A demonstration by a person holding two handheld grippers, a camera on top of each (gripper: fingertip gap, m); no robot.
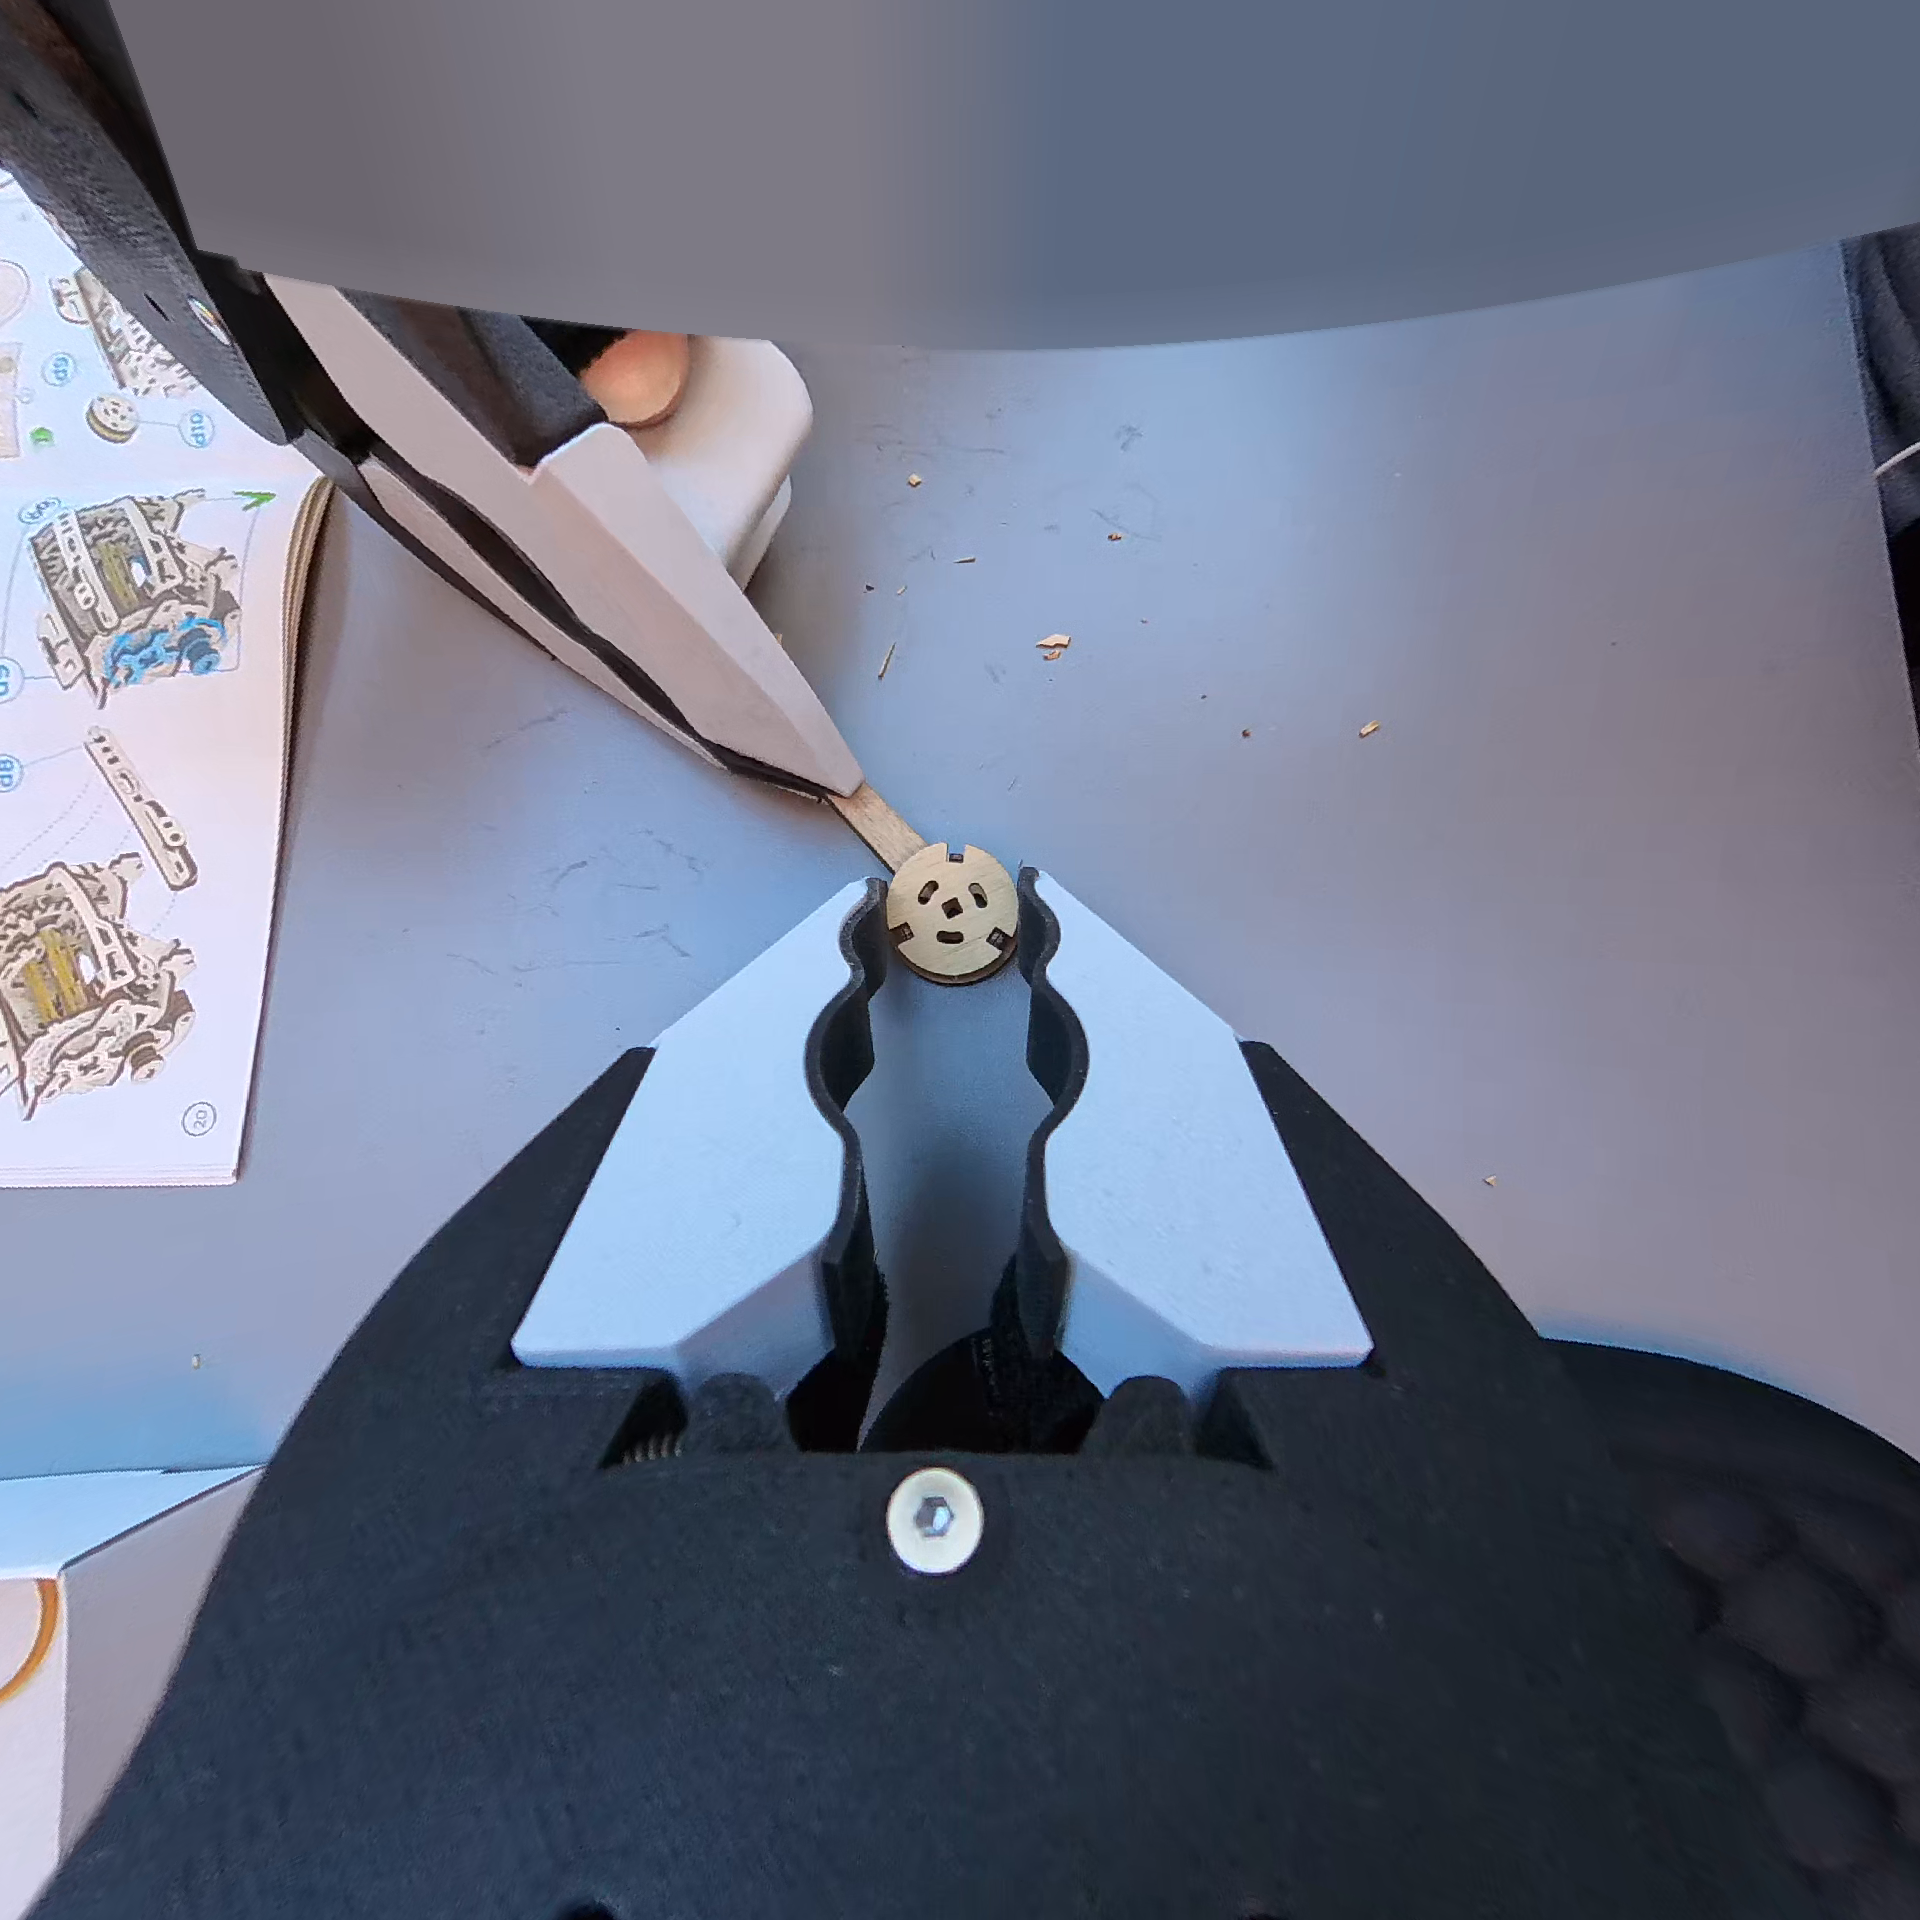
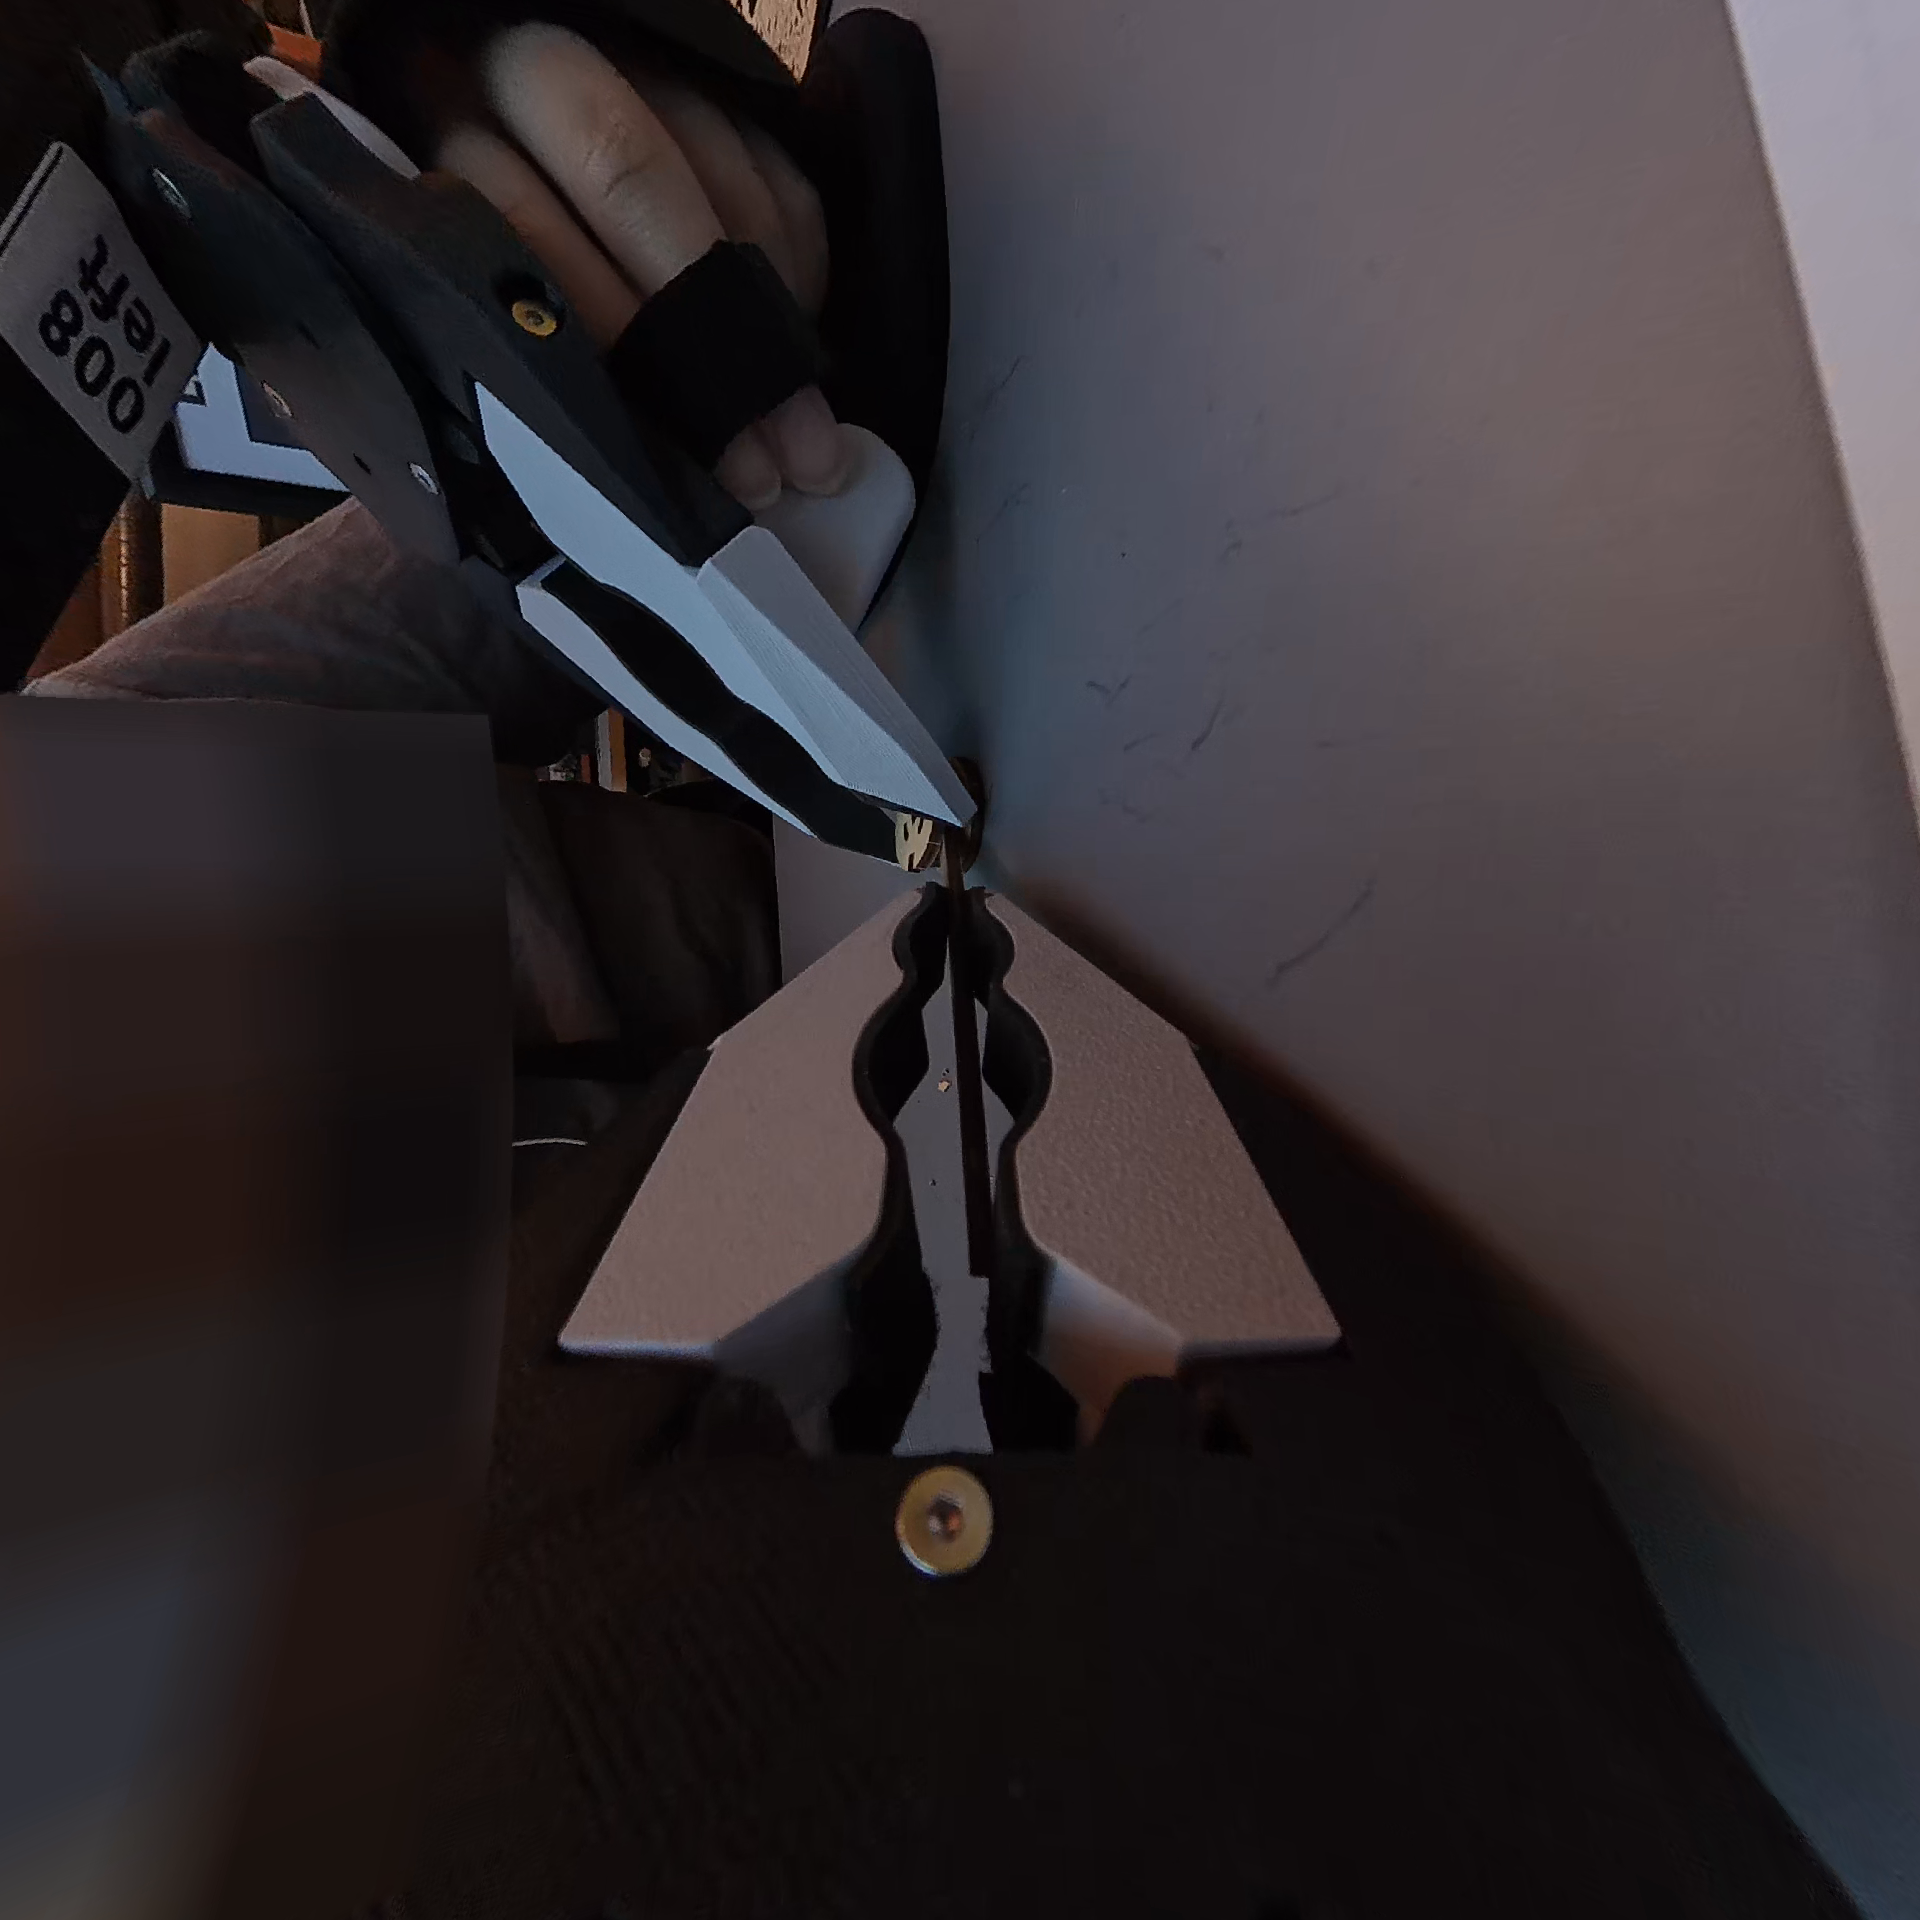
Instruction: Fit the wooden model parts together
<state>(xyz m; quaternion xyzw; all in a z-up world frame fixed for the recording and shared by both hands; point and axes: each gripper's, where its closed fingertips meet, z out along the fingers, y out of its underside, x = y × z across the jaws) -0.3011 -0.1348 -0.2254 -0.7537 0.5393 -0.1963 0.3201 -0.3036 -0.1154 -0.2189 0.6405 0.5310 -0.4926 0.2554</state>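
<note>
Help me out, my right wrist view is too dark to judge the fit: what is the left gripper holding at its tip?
Observer: The left gripper pinches a small round pale wooden disc by its rim. The disc's face has small slots and edge notches.
Operator: Where does my thin wooden stick touch it?
Observer: The stick, clamped in the right gripper, meets the disc's upper-left rim in the left wrist view. I cannot tell whether it sits in a notch.
Operator: Anything else nearby?
Observer: An open paper instruction booklet lies at the left of the grey table.
</note>
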